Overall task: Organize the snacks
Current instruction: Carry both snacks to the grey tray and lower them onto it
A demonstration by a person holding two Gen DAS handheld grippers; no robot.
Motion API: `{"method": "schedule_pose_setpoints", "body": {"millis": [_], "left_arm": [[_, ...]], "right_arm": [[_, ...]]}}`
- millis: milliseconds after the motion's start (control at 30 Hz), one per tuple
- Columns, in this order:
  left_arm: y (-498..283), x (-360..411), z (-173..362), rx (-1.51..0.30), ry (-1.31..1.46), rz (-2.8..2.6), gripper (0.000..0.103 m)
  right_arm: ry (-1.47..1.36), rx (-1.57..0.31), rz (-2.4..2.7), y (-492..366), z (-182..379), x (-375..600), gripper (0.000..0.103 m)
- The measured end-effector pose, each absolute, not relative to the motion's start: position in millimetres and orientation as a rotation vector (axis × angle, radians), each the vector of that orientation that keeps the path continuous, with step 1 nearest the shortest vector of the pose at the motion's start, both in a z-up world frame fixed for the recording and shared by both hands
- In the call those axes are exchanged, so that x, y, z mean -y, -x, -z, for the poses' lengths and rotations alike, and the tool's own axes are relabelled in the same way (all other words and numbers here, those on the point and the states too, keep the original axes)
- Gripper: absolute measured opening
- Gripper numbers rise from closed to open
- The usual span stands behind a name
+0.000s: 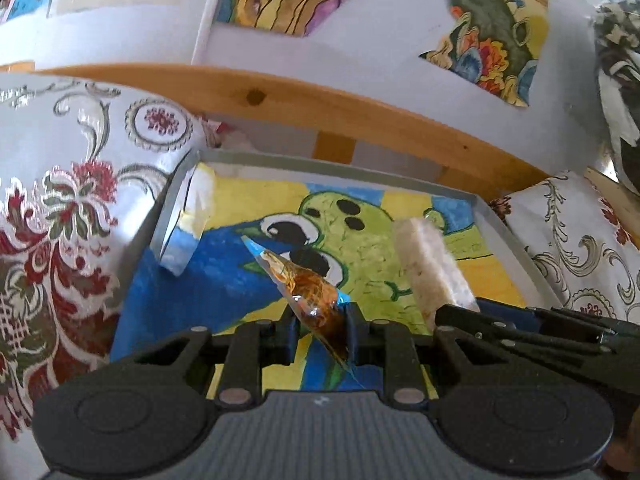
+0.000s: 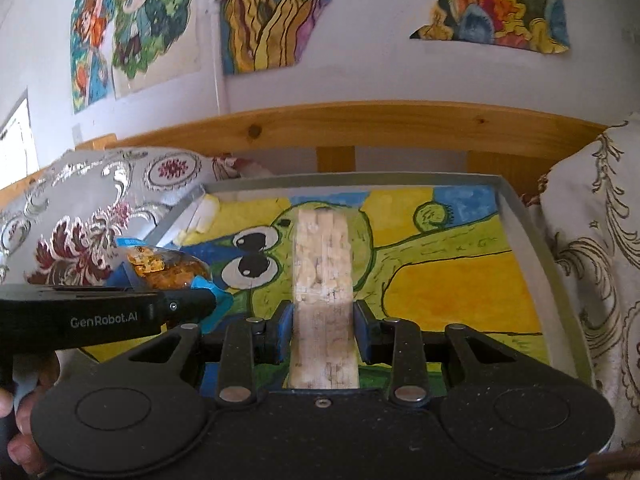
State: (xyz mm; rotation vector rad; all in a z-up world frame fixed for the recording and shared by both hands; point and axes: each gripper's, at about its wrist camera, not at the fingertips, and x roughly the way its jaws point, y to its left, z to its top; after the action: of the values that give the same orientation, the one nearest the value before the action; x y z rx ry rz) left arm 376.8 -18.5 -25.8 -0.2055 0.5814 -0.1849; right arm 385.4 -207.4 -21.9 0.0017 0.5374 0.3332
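The left gripper pinches a clear amber snack packet by its lower part, at the centre of its view over the tray. The right gripper clamps a pale wrapped snack bar at frame centre. Risk: the slick packet could slide from the narrow fingers, and the 2 grippers, close together, might bump while lowering.

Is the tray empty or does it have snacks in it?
Empty, as far as shows. The tray shows only its painted bottom; the pale bar and brown packet are both held in jaws above it.
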Motion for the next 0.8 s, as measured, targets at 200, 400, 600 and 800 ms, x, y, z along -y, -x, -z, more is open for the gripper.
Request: {"method": "schedule_pose_setpoints", "body": {"millis": [200, 400, 600, 800], "left_arm": [[-380, 15, 29, -0.608, 0.227, 0.197, 0.026], [-380, 12, 34, -0.658, 0.227, 0.141, 0.034], [-376, 9, 32, -0.651, 0.211, 0.089, 0.073], [-367, 12, 24, -0.604, 0.188, 0.064, 0.091]], "right_arm": [[0.022, -0.547, -0.328, -388, 29, 202, 0.034], [0.028, -0.544, -0.327, -387, 31, 201, 0.035], [0.048, -0.534, -0.312, -383, 31, 201, 0.038], [0.074, -0.506, -0.298, -375, 25, 205, 0.048]]}}
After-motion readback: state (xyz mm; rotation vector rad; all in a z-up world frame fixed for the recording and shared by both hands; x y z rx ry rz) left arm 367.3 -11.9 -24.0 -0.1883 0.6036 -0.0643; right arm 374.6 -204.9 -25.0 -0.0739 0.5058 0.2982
